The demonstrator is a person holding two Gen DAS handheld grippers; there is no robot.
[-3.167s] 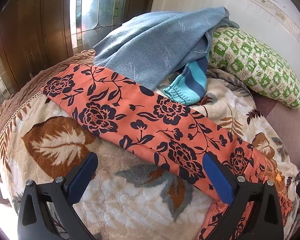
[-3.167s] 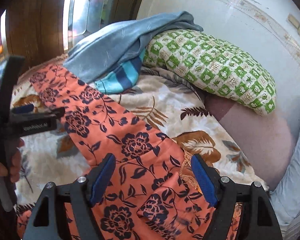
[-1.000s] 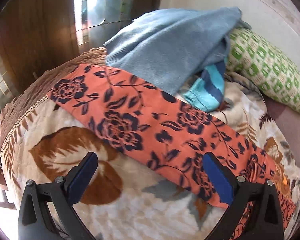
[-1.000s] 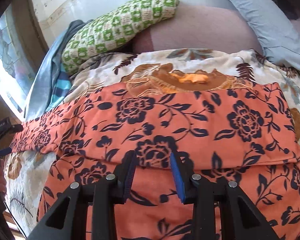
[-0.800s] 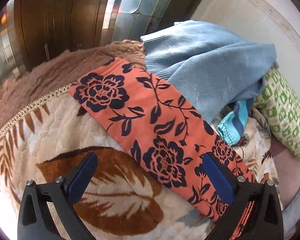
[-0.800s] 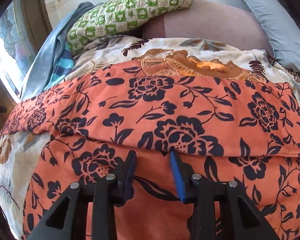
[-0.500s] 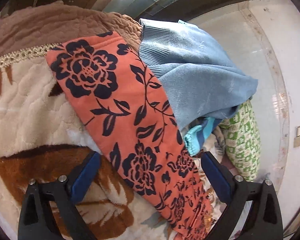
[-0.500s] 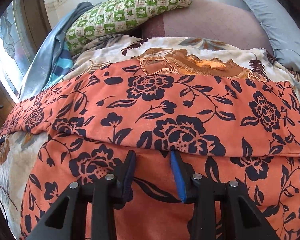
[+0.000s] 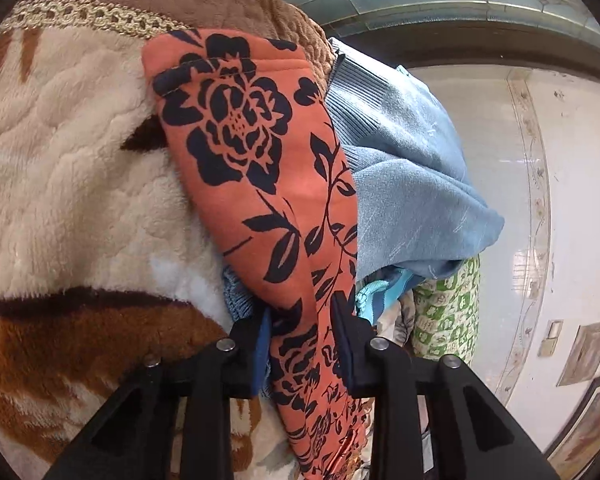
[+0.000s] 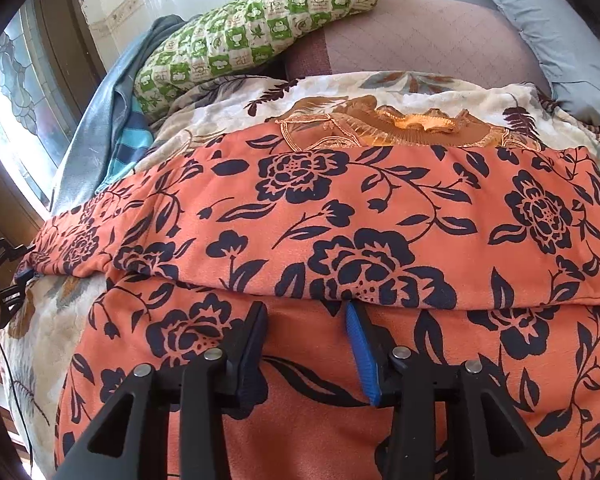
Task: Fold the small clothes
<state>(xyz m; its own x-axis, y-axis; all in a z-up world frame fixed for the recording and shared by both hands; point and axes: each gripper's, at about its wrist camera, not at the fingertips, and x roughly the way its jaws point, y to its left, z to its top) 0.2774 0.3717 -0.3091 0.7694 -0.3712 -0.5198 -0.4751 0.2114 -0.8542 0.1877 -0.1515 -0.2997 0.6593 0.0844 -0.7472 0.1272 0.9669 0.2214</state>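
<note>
The orange floral garment [image 10: 380, 208] lies spread across the patterned fleece blanket [image 9: 68, 168] on the bed, its upper portion folded over the lower so that a fold edge runs across the right wrist view. The right gripper [image 10: 306, 320] rests at that fold edge with its jaws partly apart and just opening; cloth lies beneath them, but no fabric is visibly pinched between the pads. The left gripper [image 9: 300, 312] straddles the narrow end of the same garment, jaws just closing, and the pads press the gathered cloth from both sides. Just beside this strip, touching its far edge, lies a light blue sweater [image 9: 404, 184], with a teal striped garment [image 9: 380, 300] tucked under it. Beyond these sits a green checked pillow [image 10: 252, 36], against the pale wall [image 9: 572, 208]. A grey pillow [image 10: 556, 28] occupies the far right corner.
</note>
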